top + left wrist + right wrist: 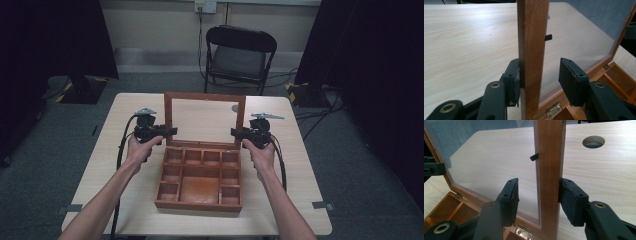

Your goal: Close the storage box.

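Note:
A brown wooden box (200, 200) with several empty compartments sits mid-table, its glass-paned lid (205, 96) standing upright. My left gripper (169, 132) straddles the lid's left side rail (532, 37): one pad (513, 77) touches the rail's outer face, the other pad (570, 77) stands off the glass. My right gripper (236, 132) straddles the right side rail (550, 152): the outer pad (570, 200) is against the wood and the inner pad (510, 197) is clear of the pane. Both grippers (540, 75) (539, 195) are open around the rails.
The box rests on a light wooden table (295, 200) with a round cable hole (594, 142) behind the lid. A black folding chair (240, 55) stands beyond the far edge. Brass hinges (554, 110) (524, 231) join lid and box.

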The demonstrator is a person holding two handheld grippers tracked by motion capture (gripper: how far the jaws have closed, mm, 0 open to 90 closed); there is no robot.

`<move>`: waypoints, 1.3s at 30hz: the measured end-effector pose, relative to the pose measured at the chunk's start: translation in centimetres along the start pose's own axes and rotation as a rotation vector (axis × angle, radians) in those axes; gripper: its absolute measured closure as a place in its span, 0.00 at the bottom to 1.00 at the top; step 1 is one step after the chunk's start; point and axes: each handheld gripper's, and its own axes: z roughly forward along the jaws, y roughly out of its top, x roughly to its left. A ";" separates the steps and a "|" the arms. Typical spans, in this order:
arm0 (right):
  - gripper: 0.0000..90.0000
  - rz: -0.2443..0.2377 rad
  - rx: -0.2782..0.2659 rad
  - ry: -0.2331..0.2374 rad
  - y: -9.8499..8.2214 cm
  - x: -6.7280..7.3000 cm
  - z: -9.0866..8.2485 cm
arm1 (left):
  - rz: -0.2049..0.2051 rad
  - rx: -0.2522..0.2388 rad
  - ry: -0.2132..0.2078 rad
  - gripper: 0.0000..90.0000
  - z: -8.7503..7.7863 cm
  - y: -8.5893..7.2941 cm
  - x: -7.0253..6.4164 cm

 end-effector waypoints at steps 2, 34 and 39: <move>0.57 -0.005 0.000 0.003 0.0 0.1 -0.1 | -0.002 -0.008 -0.005 0.60 -0.2 -0.1 0.0; 0.42 -0.011 0.010 0.093 -1.3 0.8 -2.6 | 0.070 -0.026 -0.086 0.54 -3.0 -0.9 -1.3; 0.39 -0.023 0.019 0.104 -1.6 0.8 -3.0 | 0.086 -0.019 -0.099 0.51 -3.4 -1.1 -1.8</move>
